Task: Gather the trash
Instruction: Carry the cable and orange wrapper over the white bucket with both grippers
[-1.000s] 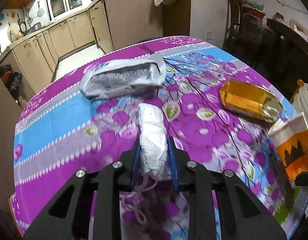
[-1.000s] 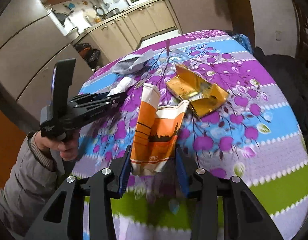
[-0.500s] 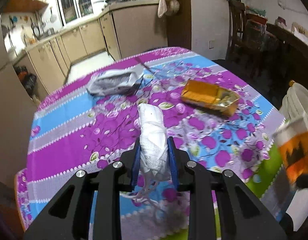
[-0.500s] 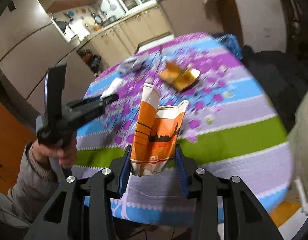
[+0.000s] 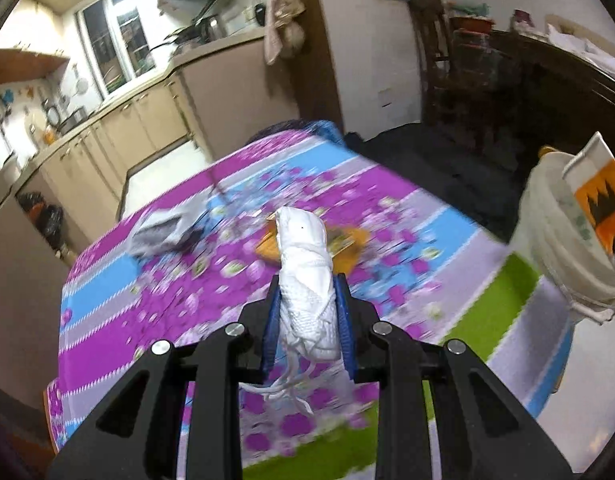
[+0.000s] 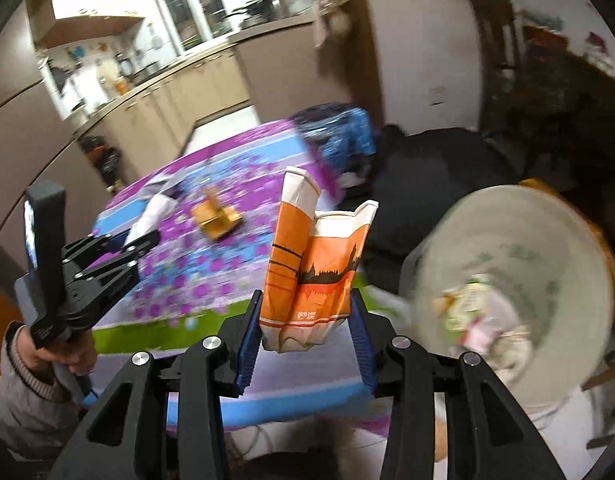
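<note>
My left gripper (image 5: 306, 298) is shut on a rolled white face mask (image 5: 305, 280) whose strings dangle below, held above the flowered tablecloth (image 5: 167, 300). The right gripper (image 6: 306, 318) is shut on an orange and white paper bag (image 6: 311, 268), raised beside the pale bucket (image 6: 547, 384) with wrappers inside. In the left wrist view that bag (image 5: 597, 200) shows above the bucket (image 5: 563, 256) at the right. A crumpled grey wrapper (image 5: 163, 228) and a gold box (image 5: 349, 240) lie on the table. The left gripper (image 6: 141, 240) also shows in the right wrist view, in a person's hand (image 6: 63, 356).
Kitchen cabinets (image 5: 119, 132) run along the far left behind the table. A dark blue bundle (image 6: 339, 136) sits at the table's far end, with dark furniture (image 5: 507, 92) to the right. The bucket stands past the table's right edge.
Both grippers have pulled back and up from the table with their loads. The table now looks smaller and farther, and the bucket has come into view at the right.
</note>
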Motion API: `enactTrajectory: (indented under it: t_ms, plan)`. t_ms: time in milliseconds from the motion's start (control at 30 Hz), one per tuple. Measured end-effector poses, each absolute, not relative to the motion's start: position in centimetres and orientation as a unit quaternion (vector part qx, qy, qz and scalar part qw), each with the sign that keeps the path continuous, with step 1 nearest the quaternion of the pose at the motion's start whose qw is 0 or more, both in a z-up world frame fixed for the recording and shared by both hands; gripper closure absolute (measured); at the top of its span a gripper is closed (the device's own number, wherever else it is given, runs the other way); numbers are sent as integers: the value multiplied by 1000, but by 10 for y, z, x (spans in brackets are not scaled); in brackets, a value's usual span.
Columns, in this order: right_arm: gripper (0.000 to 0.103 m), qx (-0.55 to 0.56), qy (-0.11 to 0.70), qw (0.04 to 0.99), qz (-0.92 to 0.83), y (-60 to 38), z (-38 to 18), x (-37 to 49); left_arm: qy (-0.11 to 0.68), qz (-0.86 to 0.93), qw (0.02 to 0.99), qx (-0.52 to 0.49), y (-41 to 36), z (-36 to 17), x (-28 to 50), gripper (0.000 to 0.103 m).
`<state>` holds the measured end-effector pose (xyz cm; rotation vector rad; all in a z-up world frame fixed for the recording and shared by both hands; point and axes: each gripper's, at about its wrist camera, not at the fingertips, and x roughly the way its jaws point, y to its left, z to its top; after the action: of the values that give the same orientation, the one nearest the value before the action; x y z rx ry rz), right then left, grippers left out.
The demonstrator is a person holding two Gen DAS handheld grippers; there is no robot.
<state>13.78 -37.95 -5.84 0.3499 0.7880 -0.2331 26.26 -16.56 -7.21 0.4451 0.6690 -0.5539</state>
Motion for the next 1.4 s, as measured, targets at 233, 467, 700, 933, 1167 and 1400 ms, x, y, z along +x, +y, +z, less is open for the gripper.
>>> enactTrajectory:
  t_ms: [233, 467, 700, 933, 1167, 1400]
  plan:
    - [60, 167, 381, 890, -185, -449, -47, 90, 296, -309, 873, 234, -223, -57, 236, 79]
    - [60, 174, 383, 878, -229, -498, -45, 58, 274, -343, 861, 258, -276, -50, 211, 79]
    - [60, 180, 382, 871, -253, -522, -48, 36, 262, -366, 850, 274, -314, -49, 192, 79]
    - [60, 177, 395, 859, -275, -543, -55, 30, 267, -395, 832, 283, -347, -50, 178, 79]
    - [60, 157, 433, 838, -292, -563, -67, 43, 301, -481, 779, 268, -395, -41, 174, 79]
    - [60, 151, 470, 824, -280, -576, -77, 61, 330, -546, 717, 280, -432, -50, 174, 79]
